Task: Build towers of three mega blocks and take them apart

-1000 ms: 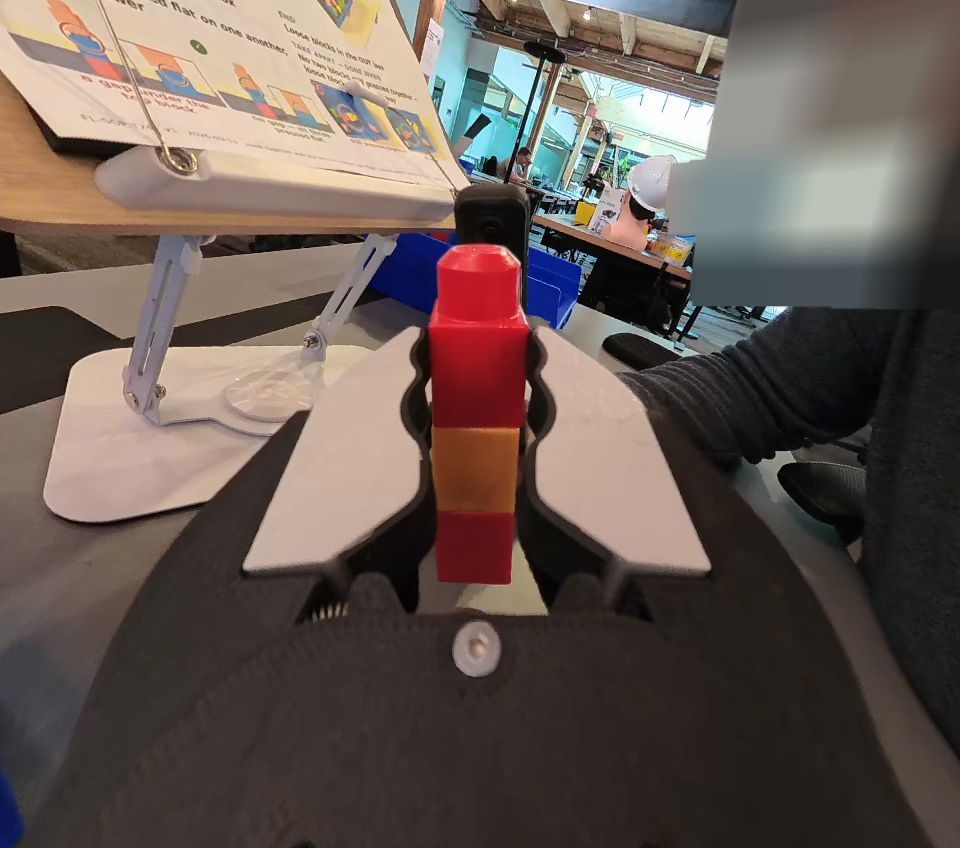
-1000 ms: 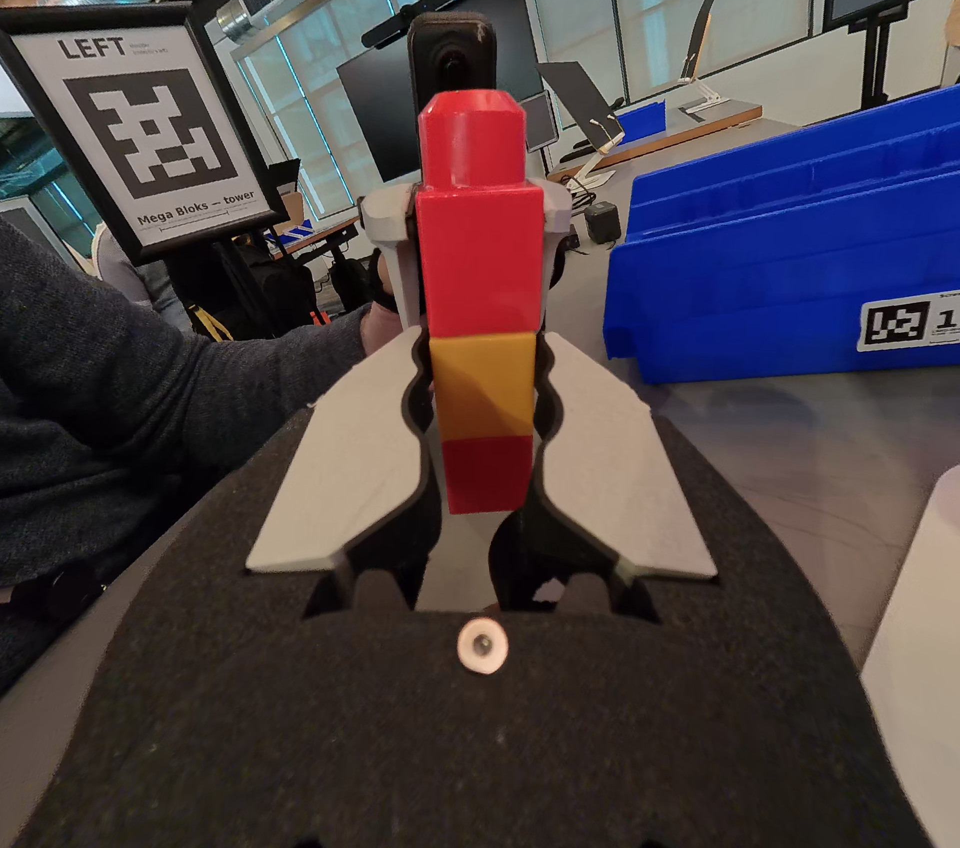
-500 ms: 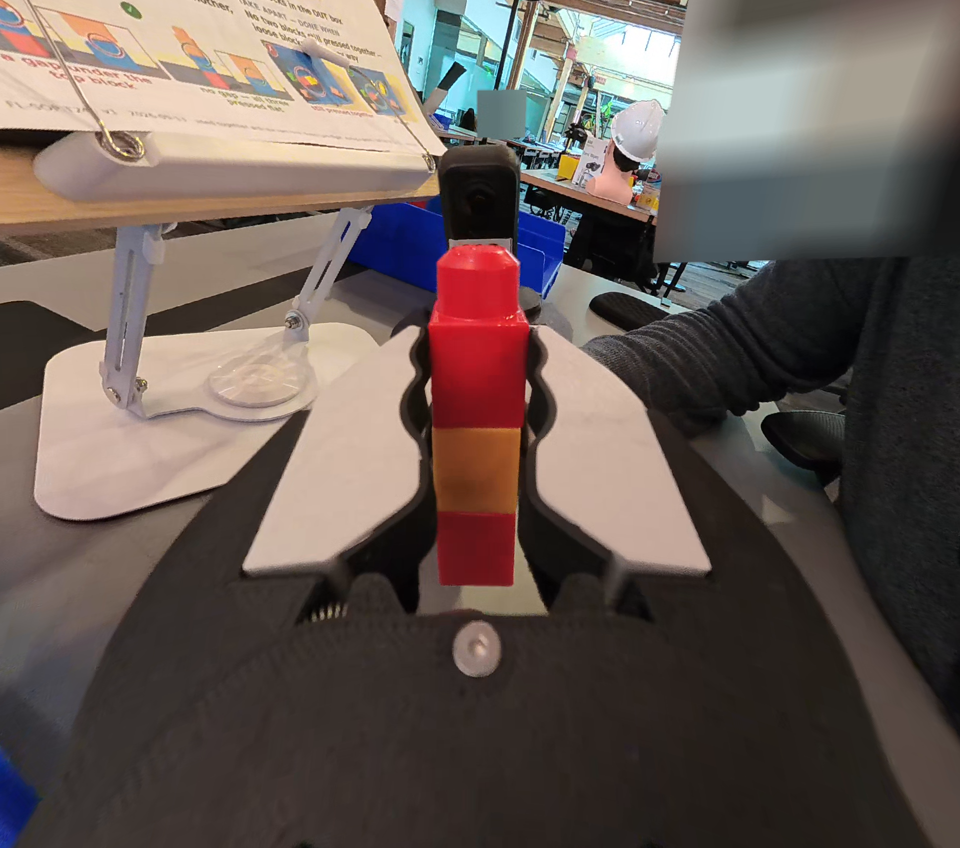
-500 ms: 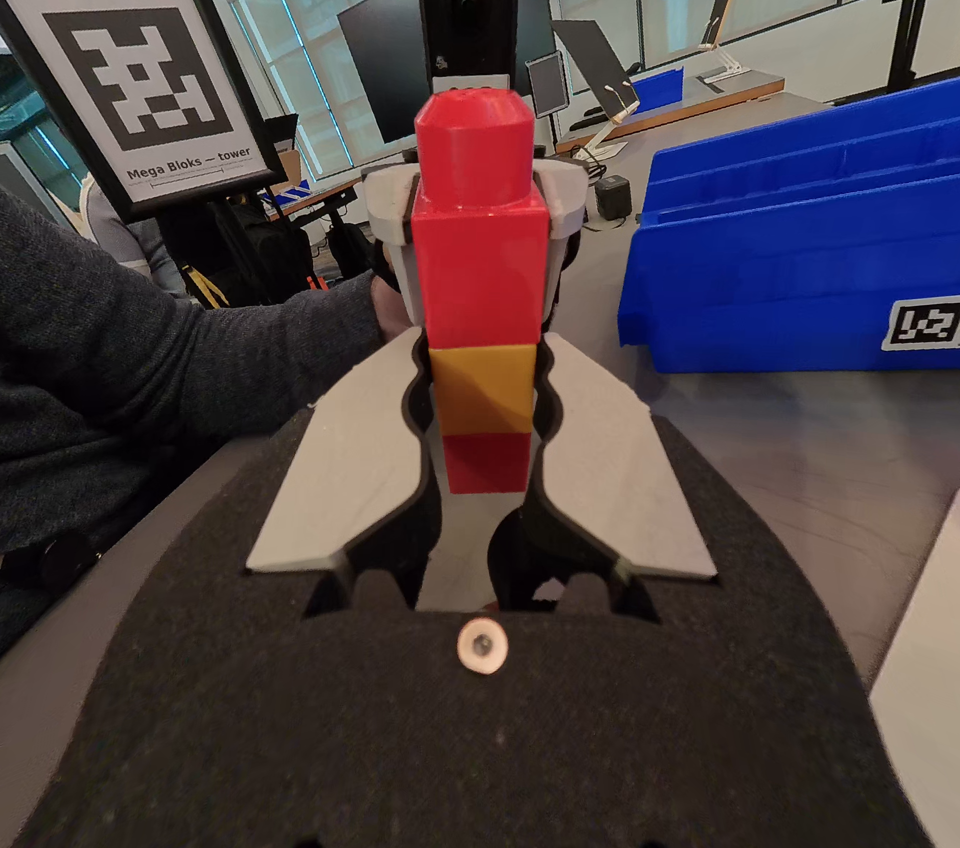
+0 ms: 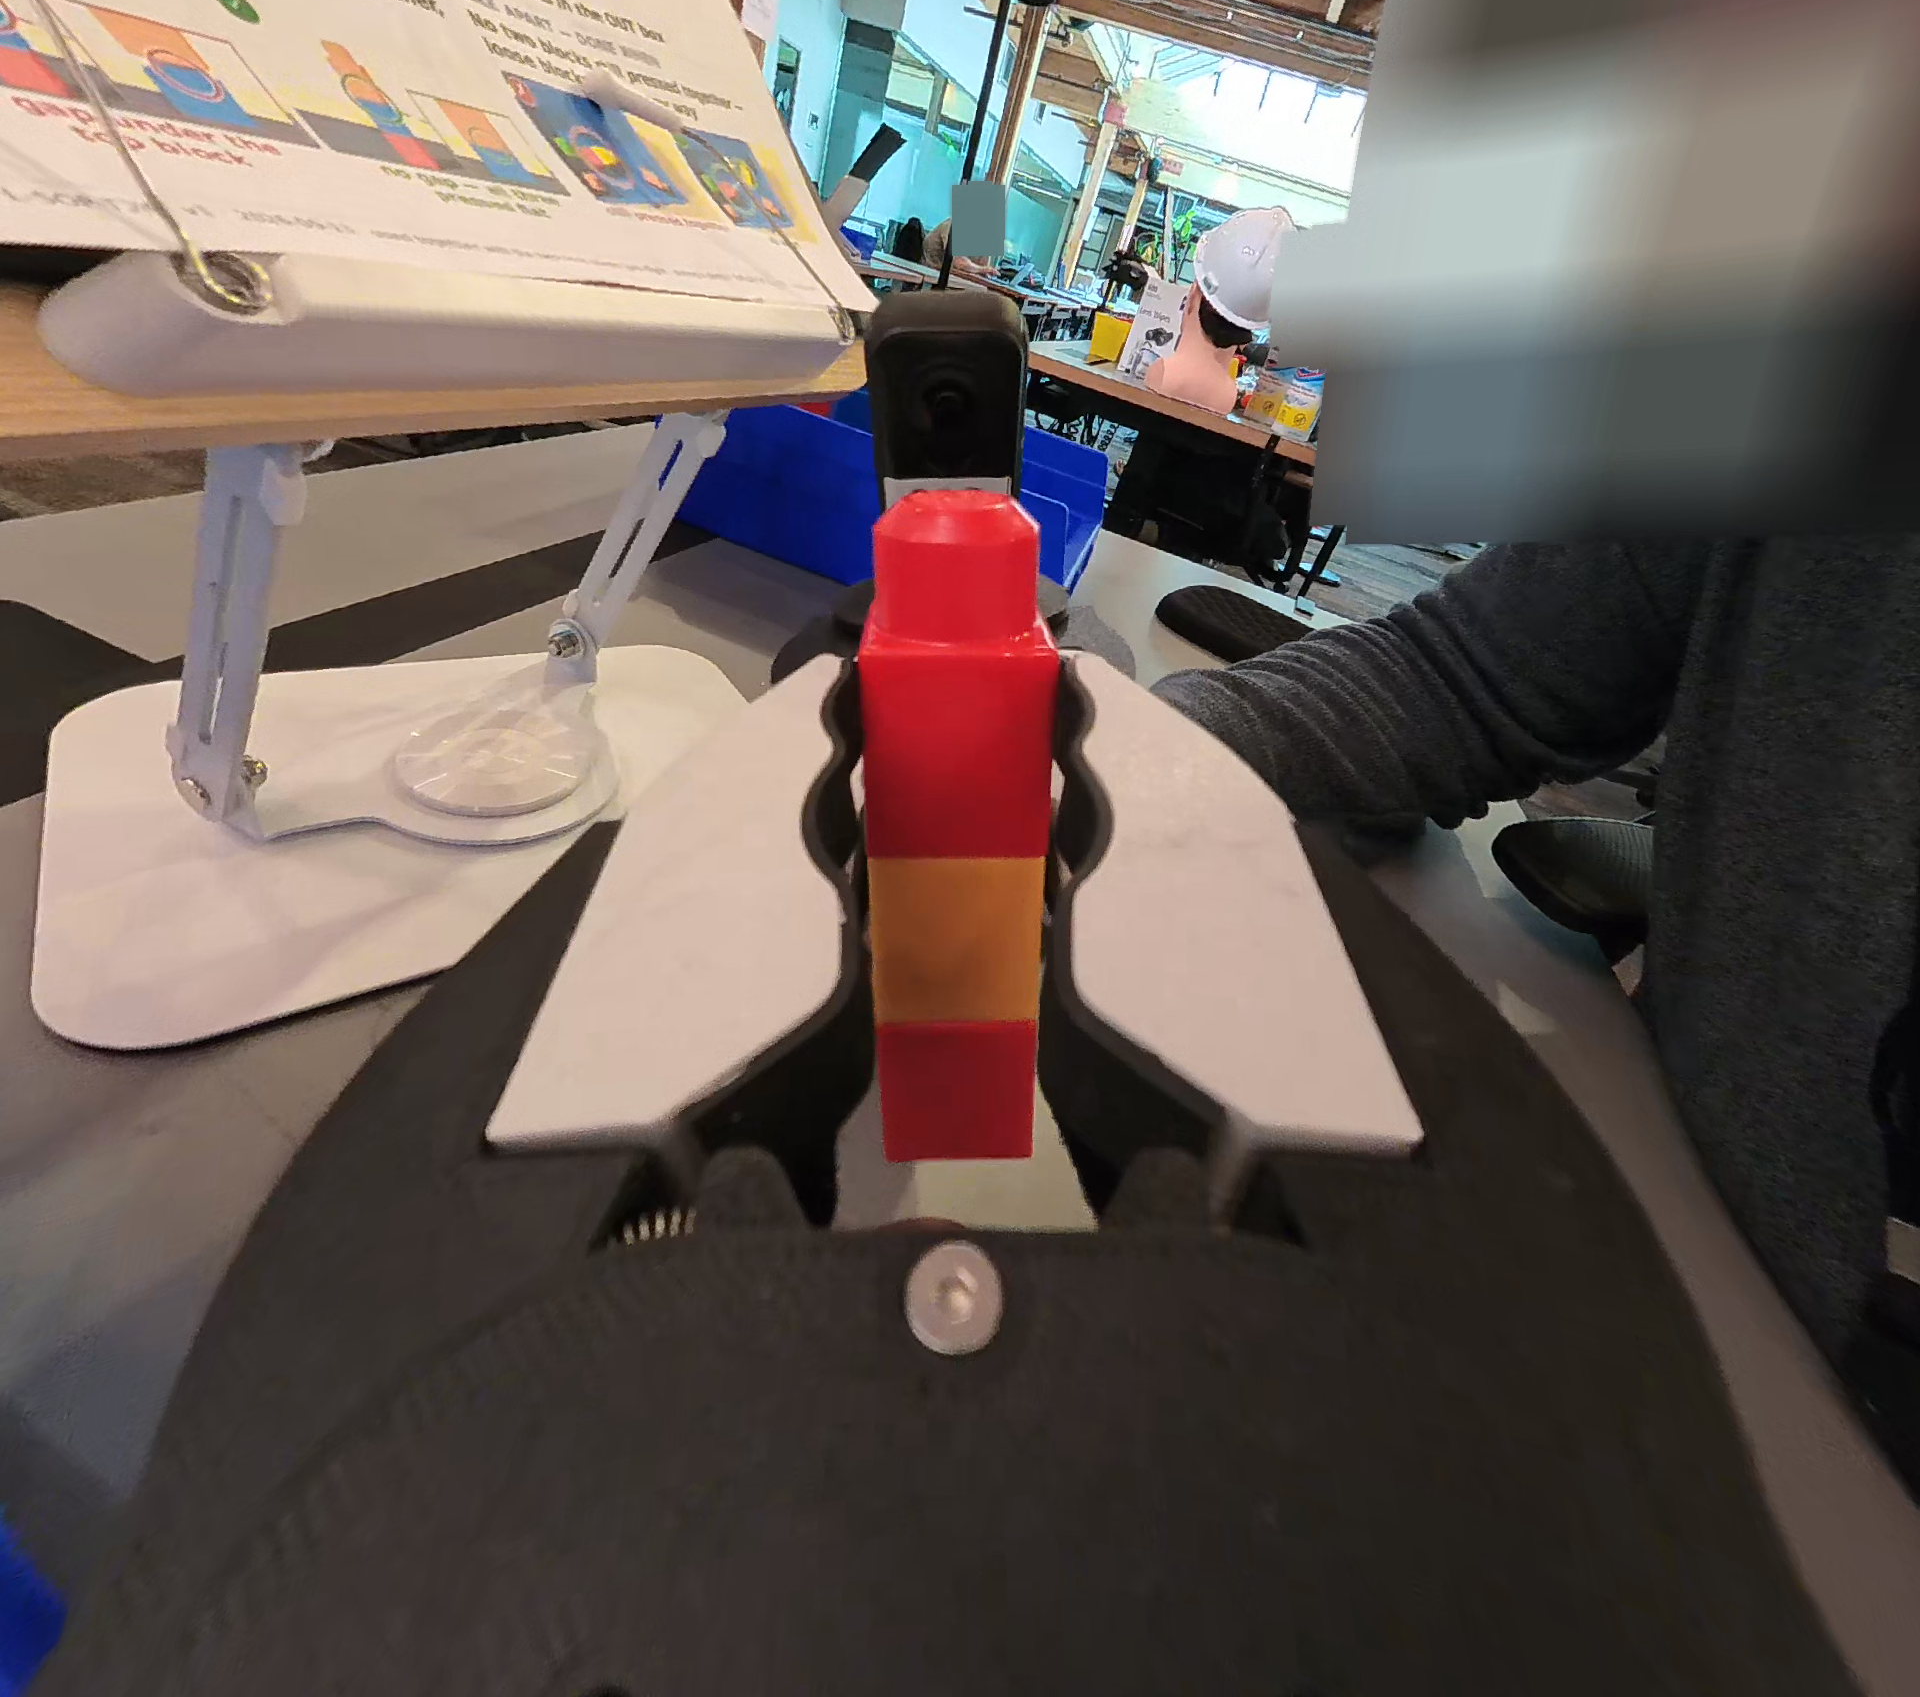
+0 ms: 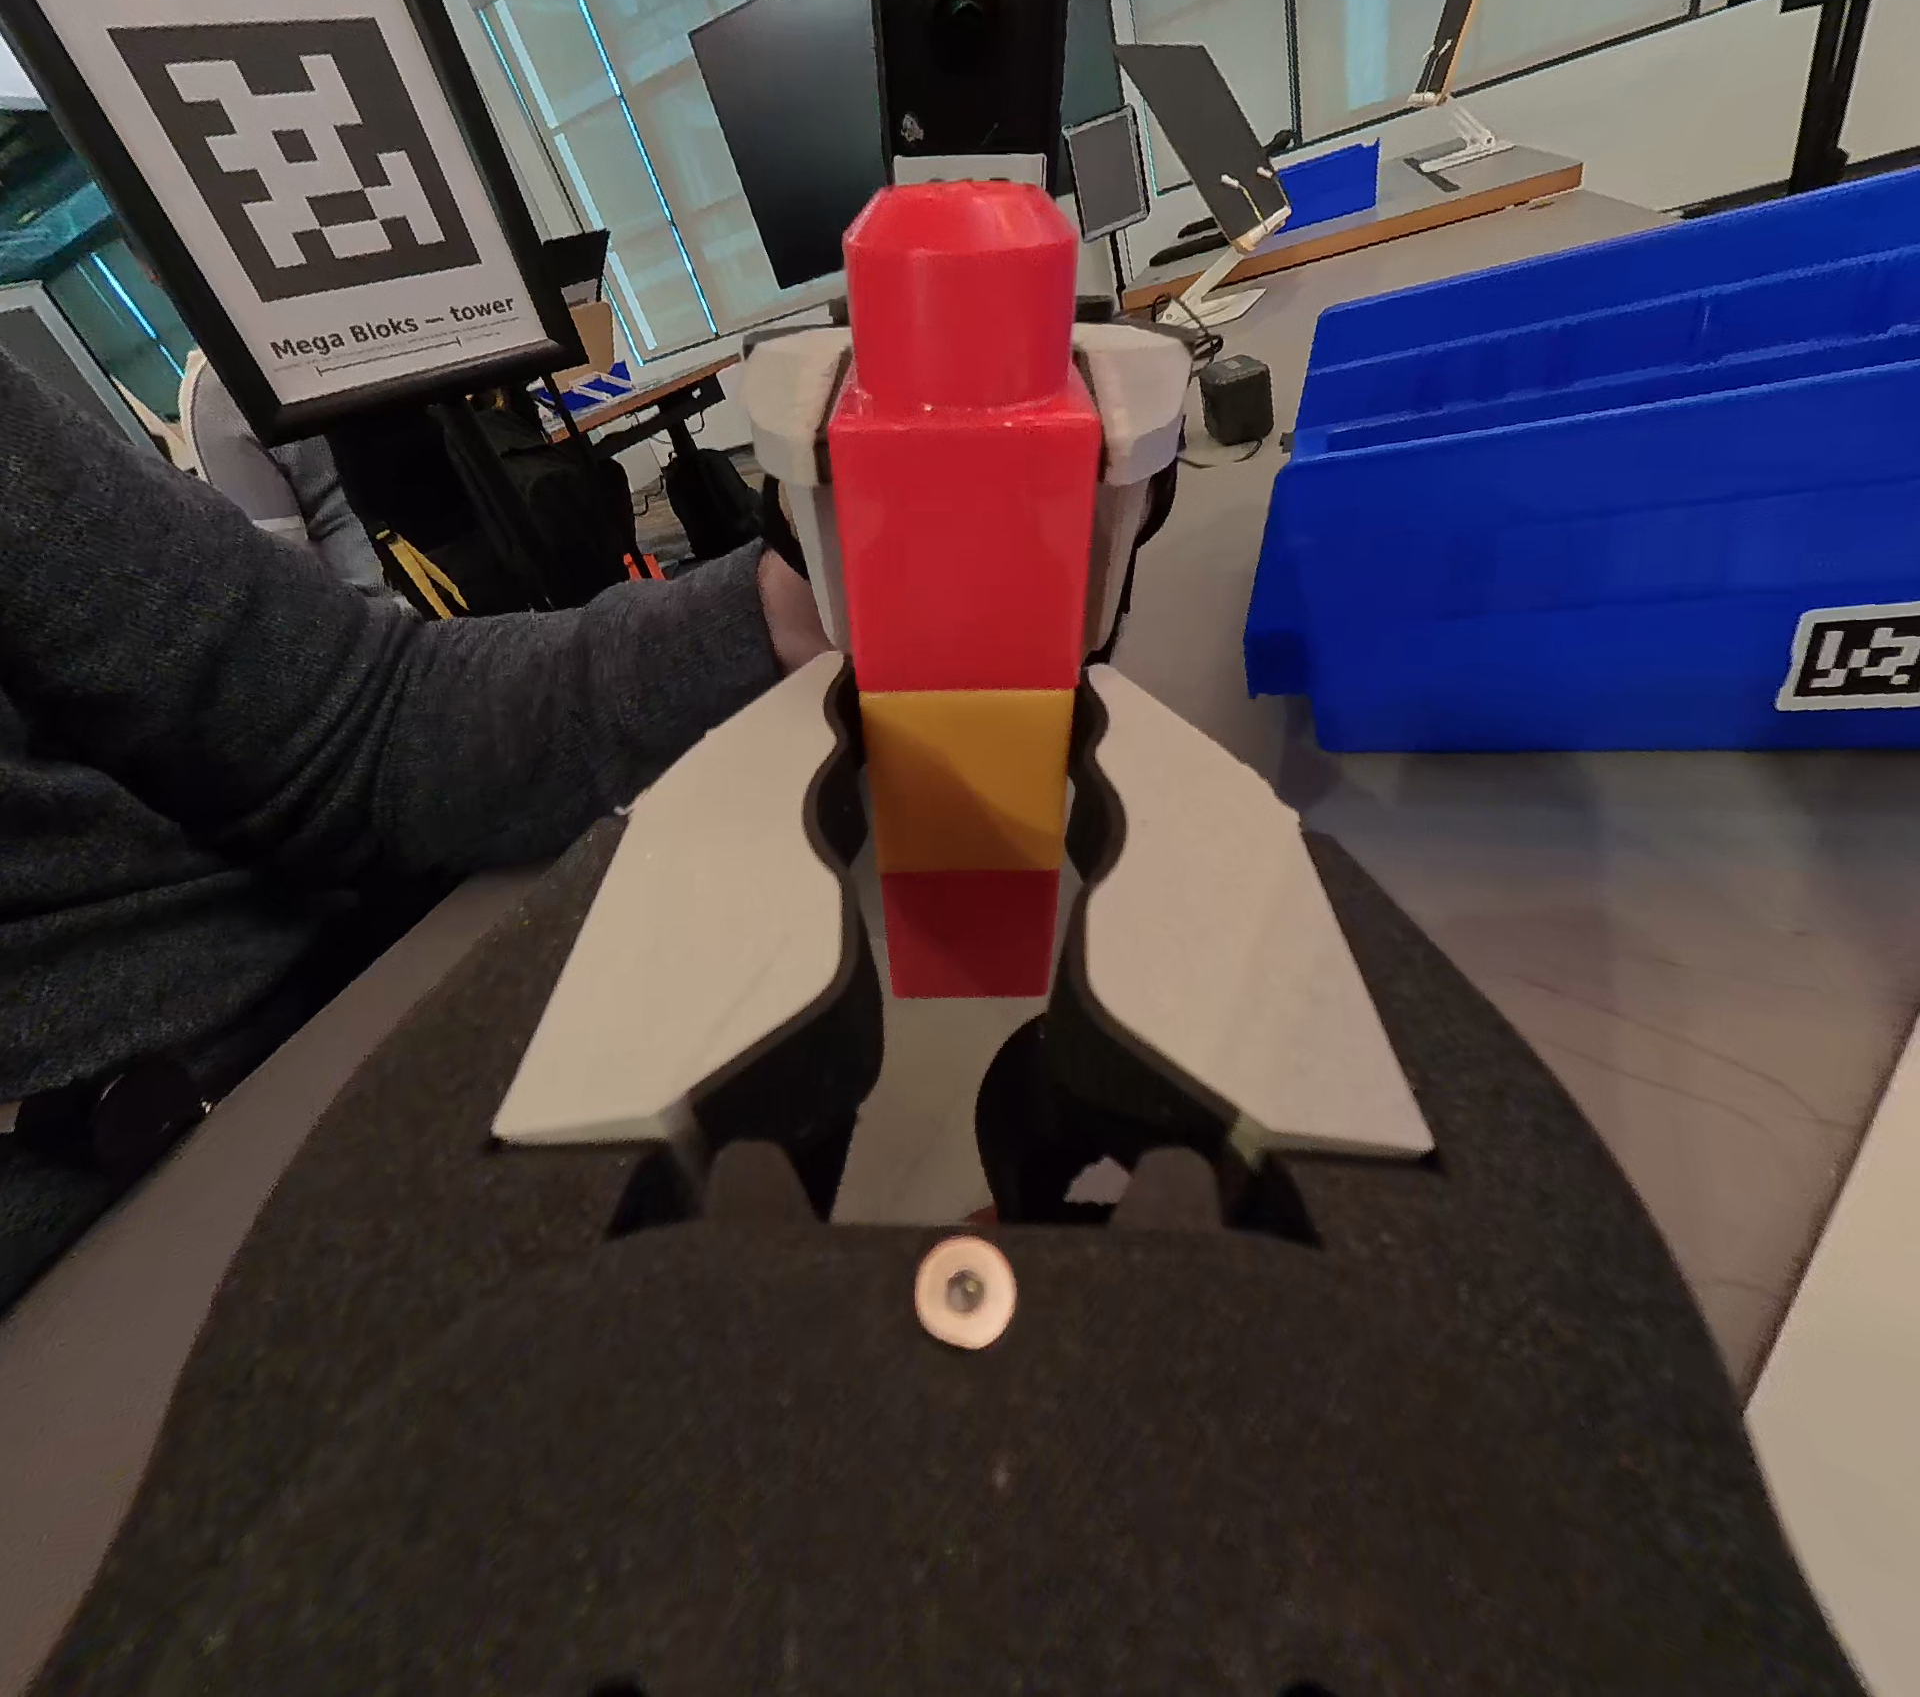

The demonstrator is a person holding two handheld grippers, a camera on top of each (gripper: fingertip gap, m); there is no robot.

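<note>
Grey table [image 5: 156,1148], workshop; left gripper [image 5: 956,697], right gripper [image 6: 961,697] seemingly tight on 3-block tower [image 5: 956,930].

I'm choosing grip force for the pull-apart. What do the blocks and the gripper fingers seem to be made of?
The red block and orange block look like smooth, glossy moulded plastic: highlights glint on the stud. The right gripper's fingers show matte pale grey faces, probably plastic, edged by wavy black pads that may be rubber; that can't be confirmed.

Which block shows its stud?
In the tower, the far red block; the orange block and near red block hide theirs.
</note>
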